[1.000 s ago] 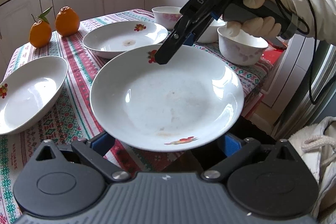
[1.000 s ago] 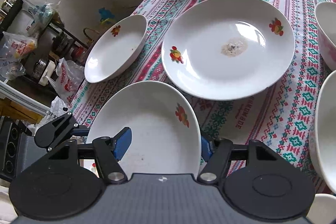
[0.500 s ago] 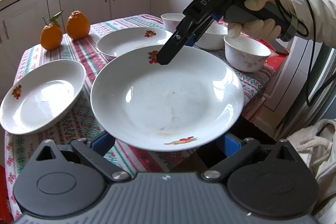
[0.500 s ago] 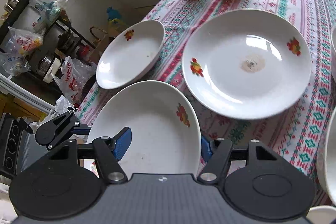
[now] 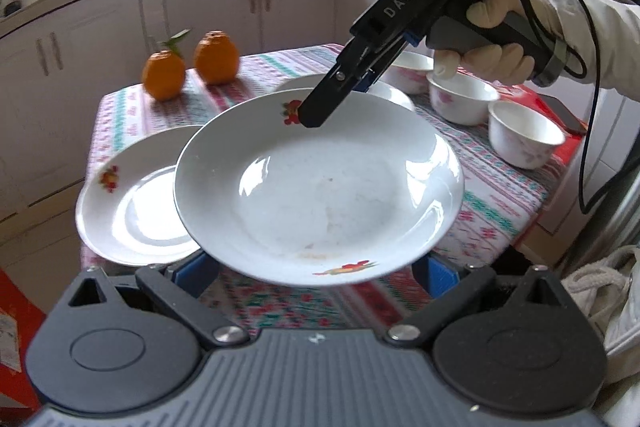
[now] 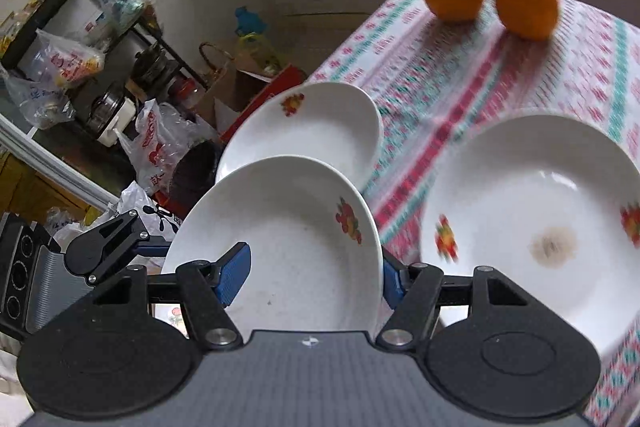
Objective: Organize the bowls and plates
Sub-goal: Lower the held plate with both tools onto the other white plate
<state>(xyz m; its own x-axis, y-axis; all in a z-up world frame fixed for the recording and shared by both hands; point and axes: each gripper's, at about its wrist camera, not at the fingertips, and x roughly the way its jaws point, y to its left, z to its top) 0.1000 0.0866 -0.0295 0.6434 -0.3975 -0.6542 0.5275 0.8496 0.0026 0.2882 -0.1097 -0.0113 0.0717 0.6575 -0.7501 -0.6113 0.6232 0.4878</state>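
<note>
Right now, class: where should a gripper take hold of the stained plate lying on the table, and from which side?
Pinch the stained plate by its upturned rim, one finger above, one below: it lies flat and wide. Probably come from the side away from the bowls.

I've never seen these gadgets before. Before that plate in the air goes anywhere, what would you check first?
1. Right claw grip: ok. It is clamped on the far rim of the lifted plate.
2. Left claw grip: cannot tell. Its pads sit at the near rim and the plate partly hides them.
3. Landing spot: ok. The table plate, partly under the lifted one, is empty.
4. Bowls out of the way: ok. They stand off to the side, apart from the lifted plate.
5. Lifted plate clean for stacking: not ok. There are faint smears inside it.
</note>
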